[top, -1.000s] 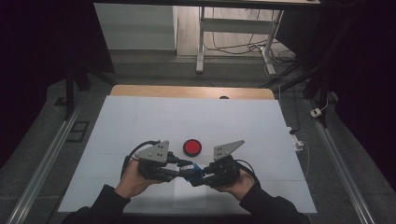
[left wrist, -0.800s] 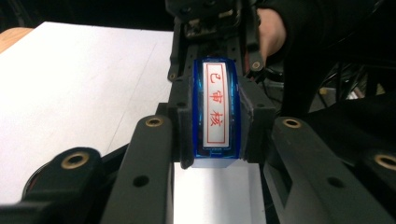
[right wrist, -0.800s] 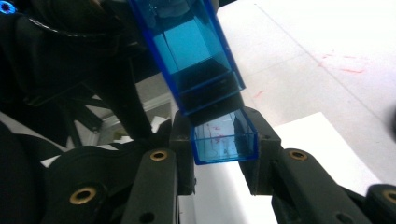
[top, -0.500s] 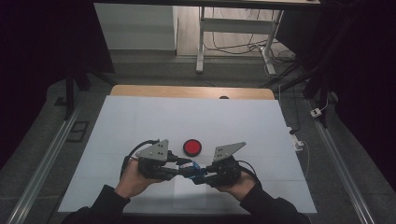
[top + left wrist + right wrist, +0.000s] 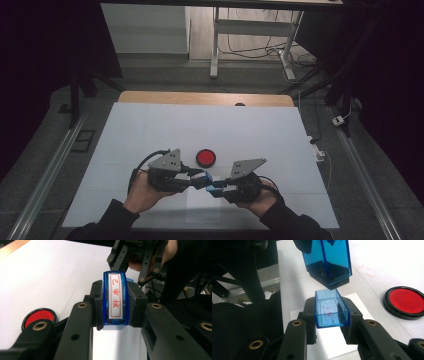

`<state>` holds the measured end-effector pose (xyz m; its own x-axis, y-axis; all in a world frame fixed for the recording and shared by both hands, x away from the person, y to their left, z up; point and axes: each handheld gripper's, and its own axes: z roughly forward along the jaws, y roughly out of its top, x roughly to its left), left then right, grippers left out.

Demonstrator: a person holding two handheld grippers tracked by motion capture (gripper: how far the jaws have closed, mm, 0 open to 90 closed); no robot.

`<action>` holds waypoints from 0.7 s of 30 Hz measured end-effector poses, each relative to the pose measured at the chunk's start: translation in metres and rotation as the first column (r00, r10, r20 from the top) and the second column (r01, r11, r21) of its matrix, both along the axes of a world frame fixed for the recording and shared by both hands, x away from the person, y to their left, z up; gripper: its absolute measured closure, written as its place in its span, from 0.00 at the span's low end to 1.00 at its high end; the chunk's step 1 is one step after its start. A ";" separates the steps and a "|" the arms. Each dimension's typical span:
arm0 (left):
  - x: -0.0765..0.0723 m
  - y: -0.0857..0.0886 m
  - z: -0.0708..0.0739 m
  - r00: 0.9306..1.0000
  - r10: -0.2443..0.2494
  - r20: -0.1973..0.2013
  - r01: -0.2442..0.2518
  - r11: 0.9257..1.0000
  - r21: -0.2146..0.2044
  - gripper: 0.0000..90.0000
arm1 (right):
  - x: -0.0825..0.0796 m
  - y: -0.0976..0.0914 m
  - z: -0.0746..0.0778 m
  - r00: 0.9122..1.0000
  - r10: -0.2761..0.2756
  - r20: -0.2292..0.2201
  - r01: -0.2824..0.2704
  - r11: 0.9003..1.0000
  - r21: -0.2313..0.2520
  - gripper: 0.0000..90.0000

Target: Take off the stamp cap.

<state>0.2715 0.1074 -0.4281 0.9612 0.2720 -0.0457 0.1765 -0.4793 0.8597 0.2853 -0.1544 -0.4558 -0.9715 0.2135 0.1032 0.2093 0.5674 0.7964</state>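
A blue translucent stamp [image 5: 115, 298] with a white label of red Chinese characters sits clamped upright between black jaws above the white table. Just beside it, its clear blue cap [image 5: 331, 308], open end up and smeared inside with red ink, is clamped separately.

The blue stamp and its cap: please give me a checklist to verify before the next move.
1. Left claw grips blue stamp firmly: ok.
2. Right claw grips blue cap firmly: ok.
3. Cap separated from stamp: ok, a gap shows between them.
4. Red ink pad uncovered and near: ok.
5. White paper sheet lying flat below: ok.
6. Ink on stamp face sufficient: cannot tell.
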 end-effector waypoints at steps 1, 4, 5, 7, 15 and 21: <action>0.000 0.000 0.000 1.000 0.006 0.001 -0.006 1.000 0.004 0.78 | -0.001 0.000 0.000 1.000 -0.004 0.007 0.004 1.000 -0.006 0.76; -0.001 -0.001 0.000 1.000 0.021 -0.008 -0.021 1.000 0.013 0.78 | -0.002 -0.004 0.001 1.000 -0.026 0.012 0.026 1.000 -0.016 0.76; -0.001 -0.001 0.000 1.000 0.022 -0.014 -0.022 1.000 0.006 0.78 | -0.002 -0.004 0.001 1.000 -0.026 0.012 0.026 1.000 -0.016 0.76; -0.001 -0.001 0.001 0.999 0.022 -0.023 -0.022 1.000 -0.002 0.78 | -0.003 -0.006 0.001 0.999 -0.036 0.016 0.036 0.999 -0.021 0.76; 0.000 0.001 0.000 0.998 0.050 -0.042 -0.050 0.999 0.003 0.78 | -0.007 -0.021 0.004 0.993 -0.091 0.075 0.094 0.995 -0.032 0.76; 0.000 0.002 0.002 0.996 0.066 -0.064 -0.066 0.998 0.001 0.78 | -0.009 -0.030 0.008 0.988 -0.129 0.086 0.132 0.991 -0.027 0.76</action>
